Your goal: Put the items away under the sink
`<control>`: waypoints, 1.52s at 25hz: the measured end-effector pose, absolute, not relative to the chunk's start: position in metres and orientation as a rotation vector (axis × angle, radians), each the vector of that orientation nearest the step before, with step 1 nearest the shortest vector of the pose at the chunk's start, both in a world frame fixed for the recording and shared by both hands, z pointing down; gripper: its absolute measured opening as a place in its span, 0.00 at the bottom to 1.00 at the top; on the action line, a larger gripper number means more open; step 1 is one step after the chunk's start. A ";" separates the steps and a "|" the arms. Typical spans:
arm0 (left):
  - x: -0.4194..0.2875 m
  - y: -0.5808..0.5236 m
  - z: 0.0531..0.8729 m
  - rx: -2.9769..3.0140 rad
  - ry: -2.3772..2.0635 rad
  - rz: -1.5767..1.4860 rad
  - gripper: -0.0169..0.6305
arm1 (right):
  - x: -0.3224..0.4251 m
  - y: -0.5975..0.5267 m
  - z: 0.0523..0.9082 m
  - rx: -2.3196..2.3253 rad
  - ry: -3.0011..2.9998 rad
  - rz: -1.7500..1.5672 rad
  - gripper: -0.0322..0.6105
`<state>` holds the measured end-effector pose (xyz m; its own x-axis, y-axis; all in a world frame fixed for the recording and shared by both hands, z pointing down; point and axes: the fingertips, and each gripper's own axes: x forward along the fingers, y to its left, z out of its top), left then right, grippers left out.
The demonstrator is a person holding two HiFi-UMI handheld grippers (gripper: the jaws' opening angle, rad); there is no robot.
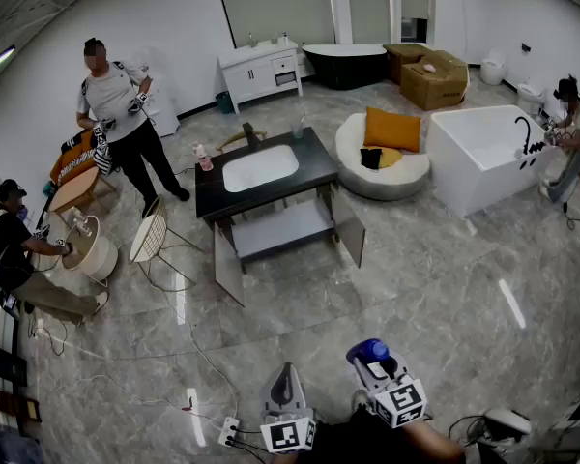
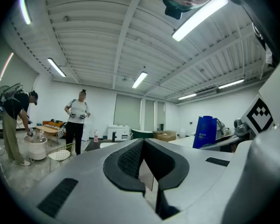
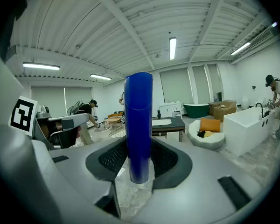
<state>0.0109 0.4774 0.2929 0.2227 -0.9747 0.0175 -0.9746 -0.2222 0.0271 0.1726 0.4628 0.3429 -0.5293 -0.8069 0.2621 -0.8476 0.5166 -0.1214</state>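
Grey veined floor [image 1: 416, 288] ran through a white showroom with a ribbed ceiling and strip lights. My right gripper [image 3: 139, 146] was closed on the blue bottle [image 3: 139, 120]. Both dark pads pressed its sides, and the bottle stood upright between them with its top well above the jaws. My left gripper [image 2: 143, 143] had its jaws drawn together at the tips, with nothing between them. The blue bottle appeared near these jaws, to their right. The sink cabinet [image 1: 263, 196] stood well ahead of both pairs of jaws and apart from them. It had a black top, a white basin [image 1: 260, 168], two doors swung open below, and a grey shelf [image 1: 282, 228] visible between the doors. A small pink bottle [image 1: 204, 158] stood on the cabinet top at its left end. Ahead and right of the right jaws lay a round white seat [image 1: 382, 172] carrying an orange cushion [image 1: 392, 129]. Further right stood a white bathtub [image 1: 478, 158], with a person [image 1: 570, 133] bent at its far end. Ahead and left of the left jaws were a wire chair [image 1: 150, 238], a standing person in a light shirt [image 1: 111, 95], and a crouching person [image 1: 19, 254].
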 end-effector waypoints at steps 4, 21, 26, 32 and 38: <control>0.019 0.477 0.300 2.426 -1.928 -0.009 0.05 | 0.182 0.461 0.343 1.429 -2.581 0.352 0.30; 0.066 0.461 0.301 2.366 -2.006 0.015 0.05 | 0.222 0.449 0.355 1.325 -2.630 0.360 0.30; 0.078 0.456 0.298 2.349 -2.049 0.031 0.05 | 0.237 0.437 0.350 1.296 -2.656 0.318 0.30; 0.076 0.448 0.306 2.307 -2.072 0.026 0.05 | 0.239 0.419 0.355 1.282 -2.663 0.340 0.30; 0.071 0.429 0.313 2.290 -2.062 0.013 0.05 | 0.238 0.400 0.359 1.295 -2.633 0.325 0.30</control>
<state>0.0707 0.4293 0.3134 0.1054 -0.9933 0.0469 -0.9939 -0.1036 0.0391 0.2375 0.4000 0.3589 -0.6010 -0.7546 0.2634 -0.7960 0.5949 -0.1119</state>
